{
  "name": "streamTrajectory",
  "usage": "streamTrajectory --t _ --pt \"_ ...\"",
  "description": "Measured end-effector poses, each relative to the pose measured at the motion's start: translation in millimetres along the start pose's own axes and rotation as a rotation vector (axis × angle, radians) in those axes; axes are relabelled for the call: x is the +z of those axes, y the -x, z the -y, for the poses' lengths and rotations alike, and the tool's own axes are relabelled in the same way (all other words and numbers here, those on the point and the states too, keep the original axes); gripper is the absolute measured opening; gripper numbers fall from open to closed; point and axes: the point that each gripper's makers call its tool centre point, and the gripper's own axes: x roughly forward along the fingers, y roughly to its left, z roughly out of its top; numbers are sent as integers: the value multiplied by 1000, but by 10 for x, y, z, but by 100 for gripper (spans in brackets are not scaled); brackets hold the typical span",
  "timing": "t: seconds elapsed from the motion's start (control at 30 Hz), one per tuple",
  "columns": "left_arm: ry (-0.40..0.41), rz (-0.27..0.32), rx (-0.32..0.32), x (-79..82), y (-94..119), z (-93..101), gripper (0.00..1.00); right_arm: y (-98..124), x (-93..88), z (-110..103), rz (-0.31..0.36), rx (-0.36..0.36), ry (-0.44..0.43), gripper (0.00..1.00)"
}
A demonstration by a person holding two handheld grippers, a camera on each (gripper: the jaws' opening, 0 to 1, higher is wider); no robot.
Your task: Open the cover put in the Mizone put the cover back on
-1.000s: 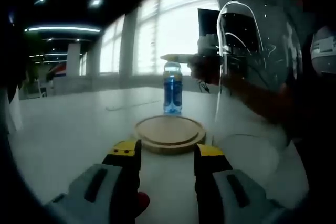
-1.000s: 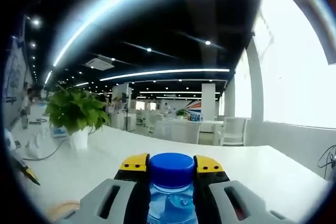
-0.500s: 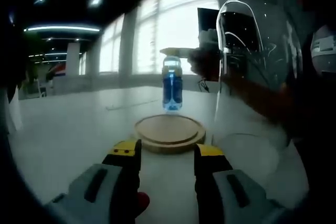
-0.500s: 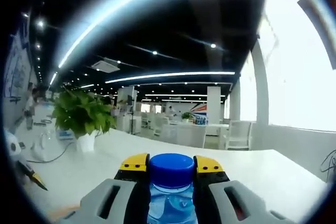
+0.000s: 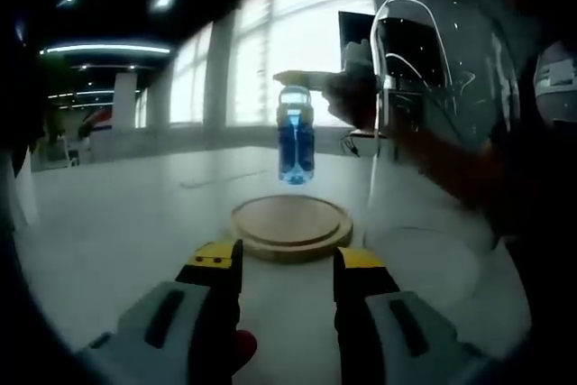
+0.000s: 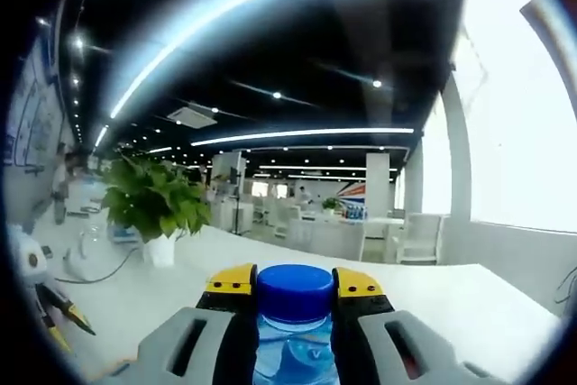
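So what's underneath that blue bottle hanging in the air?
The bottle, gripped by the right gripper, hangs above the round wooden base on the white table. Nothing hides the gap.

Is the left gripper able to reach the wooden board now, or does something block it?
Probably yes. The left gripper is open and points at the wooden board, with bare table between them. The bottle hangs above the board in the right gripper.

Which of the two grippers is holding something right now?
The right gripper: its jaws clamp the bottle below the blue cap. The left gripper has nothing between its jaws.
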Motion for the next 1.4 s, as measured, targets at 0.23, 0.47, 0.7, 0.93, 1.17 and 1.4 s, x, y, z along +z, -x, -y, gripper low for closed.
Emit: streamTrajectory --t 0.23,0.47,0.7,0.93,1.17,1.4 --pt "-1 -1 2 -4 1 -2 33 4 47 -132 2 38 -18 24" --pt "0 -3 3 -11 -2 -8 33 16 139 -278 16 78 -12 24" --pt "0 -3 6 -9 1 -15 33 44 213 -482 30 146 -13 24" --pt "-3 -8 3 -18 -1 -9 33 72 272 -611 34 183 -29 24" --pt "-6 -7 3 -14 1 -7 33 96 323 -773 37 232 -17 24" --pt "-7 -5 3 -10 2 -10 33 105 345 -874 40 268 -15 24"
